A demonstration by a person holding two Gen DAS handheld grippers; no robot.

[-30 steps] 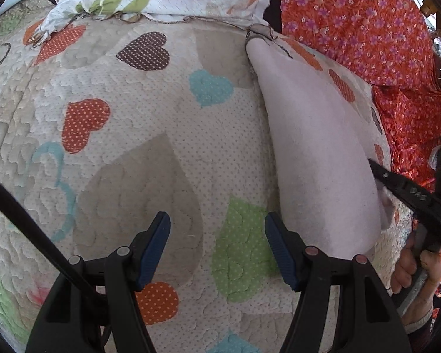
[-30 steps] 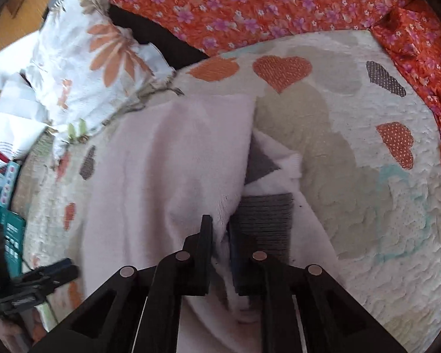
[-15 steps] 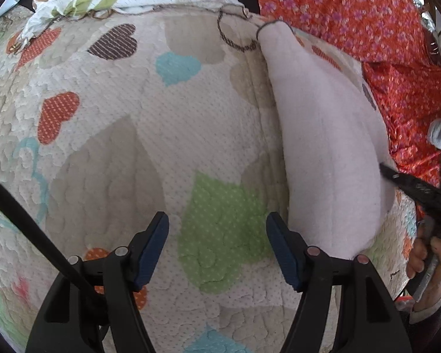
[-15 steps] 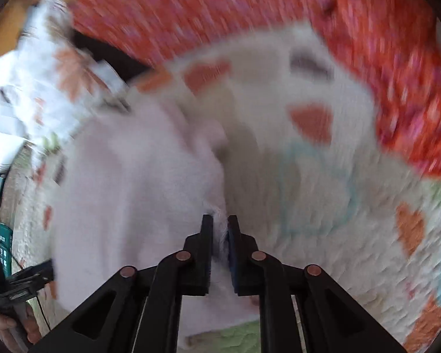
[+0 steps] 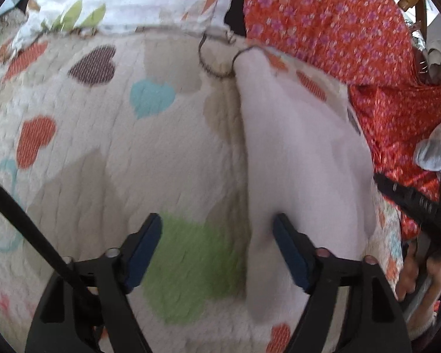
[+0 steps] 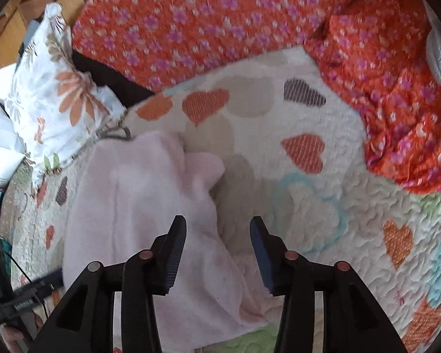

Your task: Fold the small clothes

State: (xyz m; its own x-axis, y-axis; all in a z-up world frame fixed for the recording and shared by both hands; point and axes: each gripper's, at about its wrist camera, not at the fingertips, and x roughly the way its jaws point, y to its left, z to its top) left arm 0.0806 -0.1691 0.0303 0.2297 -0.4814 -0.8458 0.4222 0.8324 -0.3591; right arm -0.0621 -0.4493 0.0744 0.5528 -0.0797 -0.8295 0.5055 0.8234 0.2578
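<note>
From the left wrist, the left gripper [image 5: 216, 245] hangs over the heart-print quilt [image 5: 108, 147] on the bed with its jaws spreading and nothing pinched; the pale pink garment [image 5: 297, 153] lies to its right, long axis running away from the camera, its near left edge just inside the right fingertip. From the right wrist, the right gripper [image 6: 217, 253] is also opening, empty, and the pink garment [image 6: 138, 206] lies ahead and to its left, its rumpled right edge under the left fingertip, so both grippers look about equally near.
</note>
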